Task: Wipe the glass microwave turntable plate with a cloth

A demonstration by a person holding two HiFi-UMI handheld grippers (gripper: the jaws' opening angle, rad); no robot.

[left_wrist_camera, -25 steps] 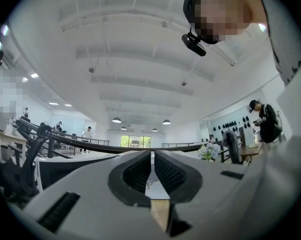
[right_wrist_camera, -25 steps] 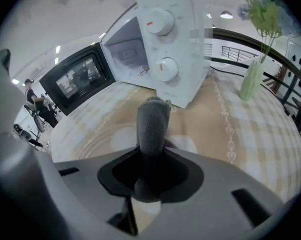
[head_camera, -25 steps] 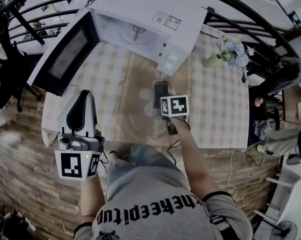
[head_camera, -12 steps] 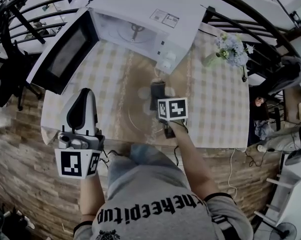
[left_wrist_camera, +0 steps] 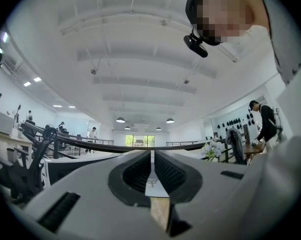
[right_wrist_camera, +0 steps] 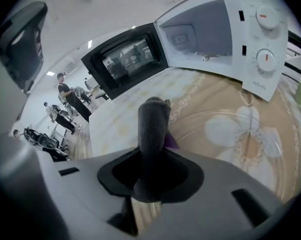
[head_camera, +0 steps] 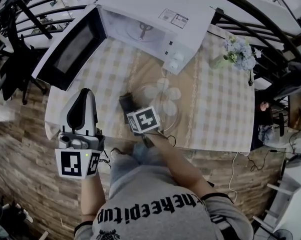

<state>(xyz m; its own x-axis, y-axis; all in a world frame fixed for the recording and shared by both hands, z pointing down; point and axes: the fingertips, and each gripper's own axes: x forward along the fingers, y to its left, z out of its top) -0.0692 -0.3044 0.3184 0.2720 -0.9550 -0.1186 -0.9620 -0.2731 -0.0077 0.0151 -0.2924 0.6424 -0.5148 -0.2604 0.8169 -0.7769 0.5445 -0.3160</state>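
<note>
Your left hand-held gripper [head_camera: 84, 95] hangs by the near left corner of the worktop [head_camera: 218, 116]. Its jaws are pressed together on nothing and tilt forward and upward, with your left arm bent close to your body. Ahead of it and to its right stands the microwave [head_camera: 160, 4], its door [head_camera: 72, 46] open to the left. A three-armed roller hub [head_camera: 145, 29] sits in the cavity.

Your right hand-held gripper [head_camera: 129, 106] reaches out over the worktop on a stretched arm. Its jaws are clamped on a dark grey cloth [right_wrist_camera: 153, 129] that sticks out past the tips as a rolled wad. The glass turntable plate [head_camera: 166, 115] lies flat on the worktop just right of those tips, in front of the microwave. The cloth's end is at the plate's left rim; you cannot tell whether it touches. Well to the right of that gripper stands a bunch of pale flowers [head_camera: 239, 51].
</note>
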